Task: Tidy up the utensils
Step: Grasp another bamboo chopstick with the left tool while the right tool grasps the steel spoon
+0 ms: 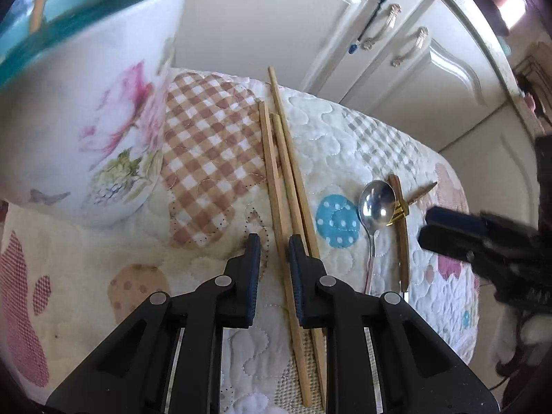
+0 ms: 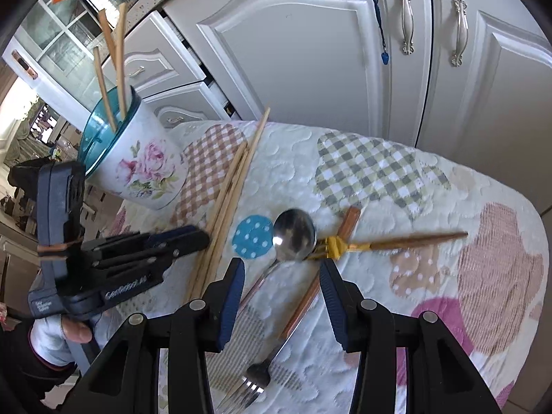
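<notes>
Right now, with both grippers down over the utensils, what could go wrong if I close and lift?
1. The left gripper straddles one chopstick of the bundled loose chopsticks; closing may drag or scatter its neighbours.
2. The spoon lies against the gold fork, which crosses a wooden-handled utensil; the right gripper could catch two.
3. The floral cup stands close; a swinging chopstick might knock it.

Left claw straddles one chopstick beside the floral cup.
</notes>
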